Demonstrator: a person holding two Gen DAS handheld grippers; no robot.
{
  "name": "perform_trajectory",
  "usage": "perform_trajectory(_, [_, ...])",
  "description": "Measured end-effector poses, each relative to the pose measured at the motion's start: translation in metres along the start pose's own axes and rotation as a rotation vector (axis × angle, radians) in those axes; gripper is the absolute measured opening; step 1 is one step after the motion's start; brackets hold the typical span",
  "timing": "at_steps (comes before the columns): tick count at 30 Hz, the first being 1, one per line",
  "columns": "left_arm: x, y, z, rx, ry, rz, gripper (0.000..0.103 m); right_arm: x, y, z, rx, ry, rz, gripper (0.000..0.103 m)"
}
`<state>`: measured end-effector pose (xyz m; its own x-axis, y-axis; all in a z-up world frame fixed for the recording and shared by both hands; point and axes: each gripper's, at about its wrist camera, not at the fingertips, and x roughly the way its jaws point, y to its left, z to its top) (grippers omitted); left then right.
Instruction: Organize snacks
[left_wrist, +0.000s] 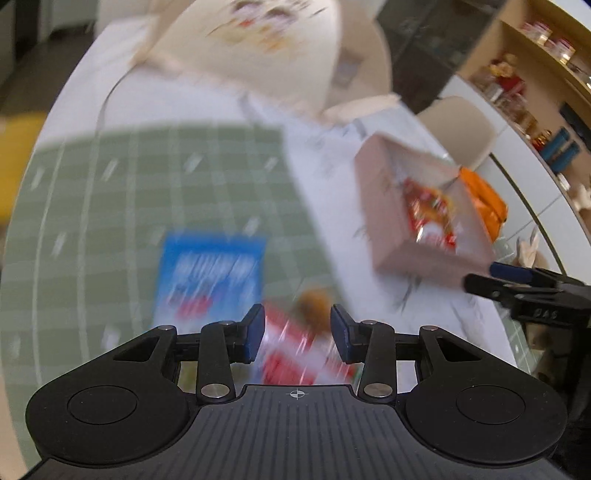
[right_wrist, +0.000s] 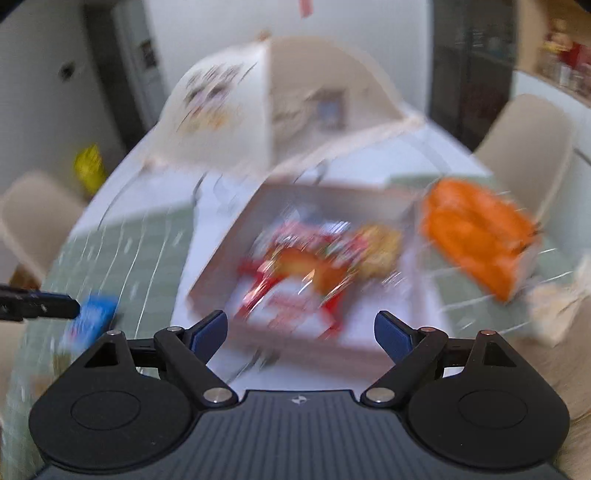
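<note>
Both views are motion-blurred. A shallow pinkish box (right_wrist: 229, 240) on the table holds red-and-gold snack packets (right_wrist: 295, 273); it also shows in the left wrist view (left_wrist: 373, 192). A blue snack packet (left_wrist: 210, 277) lies on the green checked mat (left_wrist: 147, 184). My left gripper (left_wrist: 297, 332) hangs open over a red-and-white snack packet (left_wrist: 291, 354), its jaws apart on either side of it, and I cannot tell if they touch. My right gripper (right_wrist: 300, 332) is wide open and empty just in front of the box. An orange packet (right_wrist: 476, 236) lies right of the box.
A large cream paper bag (right_wrist: 221, 107) with a printed picture stands at the back of the table. Beige chairs (right_wrist: 532, 147) surround the table. Shelves with jars (left_wrist: 535, 74) line the right wall. A yellow object (right_wrist: 88, 170) sits on the floor at left.
</note>
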<state>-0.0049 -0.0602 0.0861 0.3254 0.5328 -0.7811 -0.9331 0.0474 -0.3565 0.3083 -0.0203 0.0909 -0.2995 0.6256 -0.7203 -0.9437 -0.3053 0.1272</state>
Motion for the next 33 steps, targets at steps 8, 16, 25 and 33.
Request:
perform_trajectory(8, [-0.04,0.051,-0.051,-0.2,0.024,0.084,0.042,0.042,0.105,-0.035,-0.171,0.079,0.194,0.085])
perform_trajectory(16, [-0.047,0.041,-0.072,-0.189,0.073,0.018,0.042,0.085,0.143,-0.029,-0.208,0.085,0.178,0.036])
perform_trajectory(25, [-0.033,0.015,-0.065,-0.129,0.048,-0.002,0.042,0.027,0.121,-0.082,-0.314,0.117,0.142,0.023])
perform_trajectory(33, [-0.025,0.007,-0.028,-0.101,-0.052,0.093,0.042,-0.011,0.08,-0.102,-0.254,0.09,0.089,0.04])
